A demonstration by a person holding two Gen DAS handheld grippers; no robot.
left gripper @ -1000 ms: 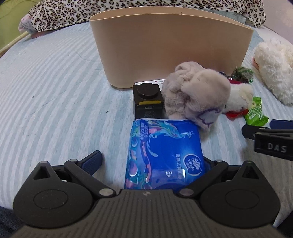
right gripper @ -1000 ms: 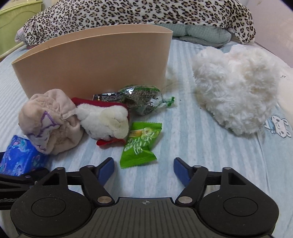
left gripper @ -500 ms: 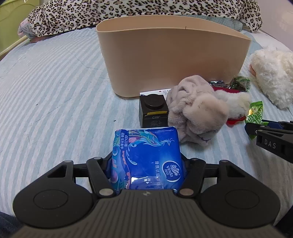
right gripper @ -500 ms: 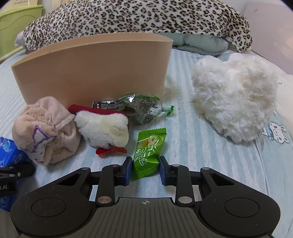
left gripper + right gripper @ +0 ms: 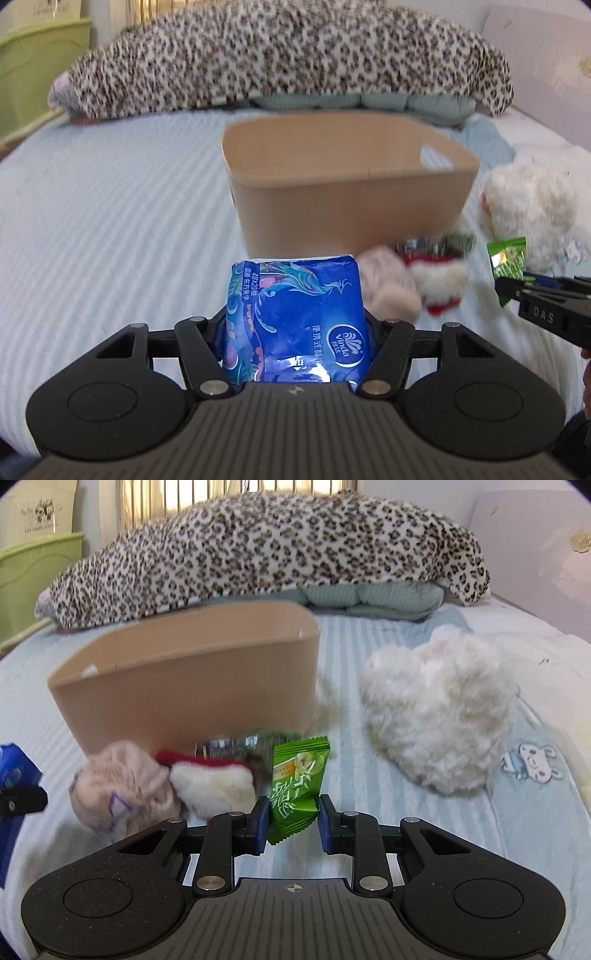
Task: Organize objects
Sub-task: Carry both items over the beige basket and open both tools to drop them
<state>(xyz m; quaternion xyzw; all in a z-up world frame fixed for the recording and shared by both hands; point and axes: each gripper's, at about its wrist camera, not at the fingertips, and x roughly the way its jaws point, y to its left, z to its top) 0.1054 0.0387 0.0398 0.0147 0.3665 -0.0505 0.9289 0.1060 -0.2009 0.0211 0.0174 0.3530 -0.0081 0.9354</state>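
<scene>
My left gripper is shut on a blue tissue pack and holds it above the bed, in front of the tan bin. My right gripper is shut on a green snack packet, lifted off the bed; the packet also shows in the left wrist view. The tan bin stands open behind. A beige plush, a white-and-red plush and a dark green wrapper lie in front of the bin.
A large white fluffy plush lies to the right of the bin. A leopard-print pillow runs along the far end of the striped bed. A green crate stands at the far left.
Both grippers closed on their items, then lifted: the left raised the tissue pack, the right raised the green packet. The black box near the bin is no longer in sight.
</scene>
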